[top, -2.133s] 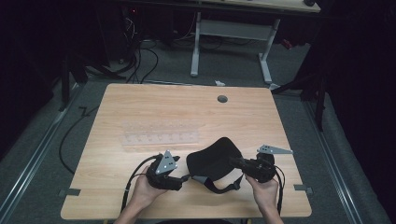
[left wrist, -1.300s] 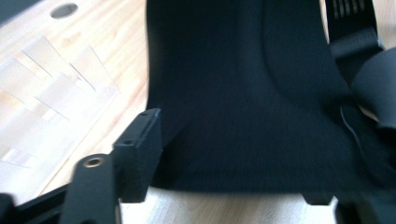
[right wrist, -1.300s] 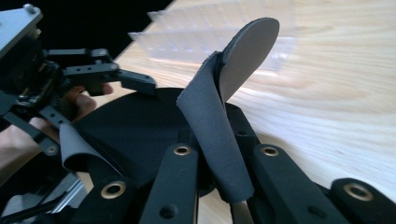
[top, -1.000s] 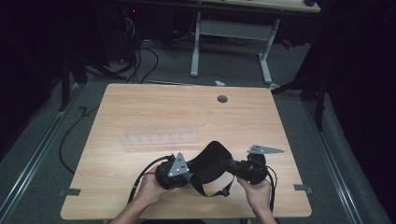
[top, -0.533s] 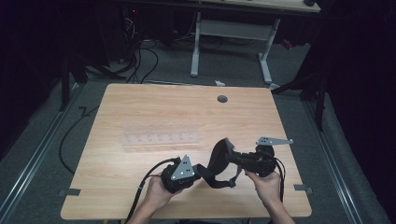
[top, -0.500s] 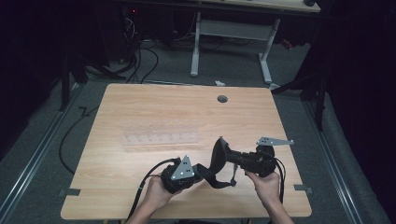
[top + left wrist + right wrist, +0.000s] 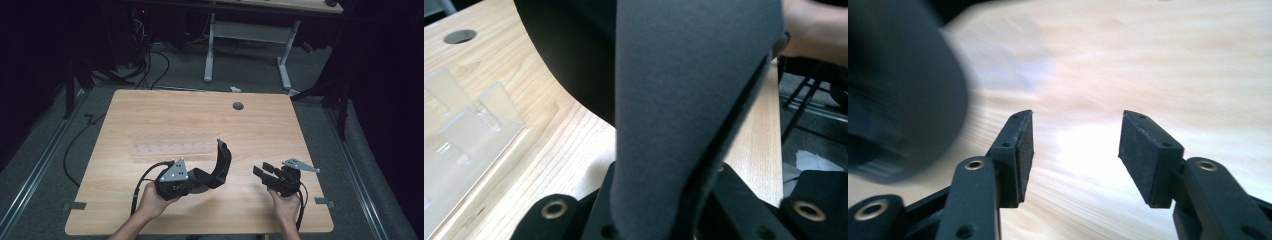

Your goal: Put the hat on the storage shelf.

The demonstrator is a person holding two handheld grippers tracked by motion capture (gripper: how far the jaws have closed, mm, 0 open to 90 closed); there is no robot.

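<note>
Table: I see a light wooden table (image 7: 150, 115) with a round cable hole (image 7: 238, 106) near its far edge.
Rack: a clear acrylic rack (image 7: 170, 145) lies left of centre.
Floor: cables (image 7: 150, 65) and a white desk frame (image 7: 245, 35) beyond the far edge.

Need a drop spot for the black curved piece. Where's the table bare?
Bare: the far strip between the clear rack and the cable hole, plus the right side beyond the right gripper. Crowded: near edge, around the left gripper holding the black curved piece.
</note>
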